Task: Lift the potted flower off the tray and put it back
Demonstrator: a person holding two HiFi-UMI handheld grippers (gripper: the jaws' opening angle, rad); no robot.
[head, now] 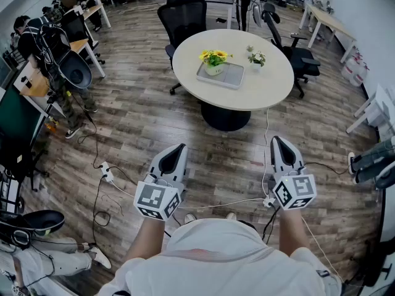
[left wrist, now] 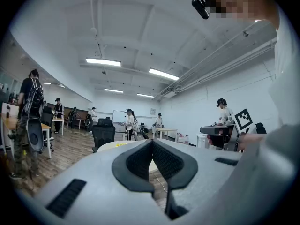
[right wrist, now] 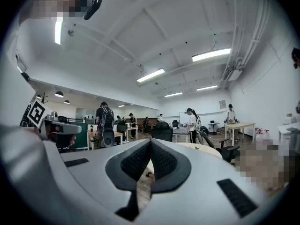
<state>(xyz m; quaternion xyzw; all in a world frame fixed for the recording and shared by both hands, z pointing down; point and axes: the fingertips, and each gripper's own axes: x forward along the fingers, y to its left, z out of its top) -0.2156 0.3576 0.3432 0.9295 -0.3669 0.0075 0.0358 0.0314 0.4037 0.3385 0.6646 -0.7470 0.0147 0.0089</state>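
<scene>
Potted flower (head: 213,59) stands on tray (head: 234,79) on bench (head: 274,82); left tongs (head: 180,147) and right tongs (head: 276,139) closed, empty, well short of it.

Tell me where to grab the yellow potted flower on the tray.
Probably the pale pot, below the yellow flowers, coming in level from the near side. It stands upright at the tray's left end, and the flowers spread over its top, blocking a grasp from above.

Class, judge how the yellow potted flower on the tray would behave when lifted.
The potted flower probably tips easily: its blooms spread wider than the small pot. The blooms look soft, so likely crushable. It seems light, being small against the tray.
</scene>
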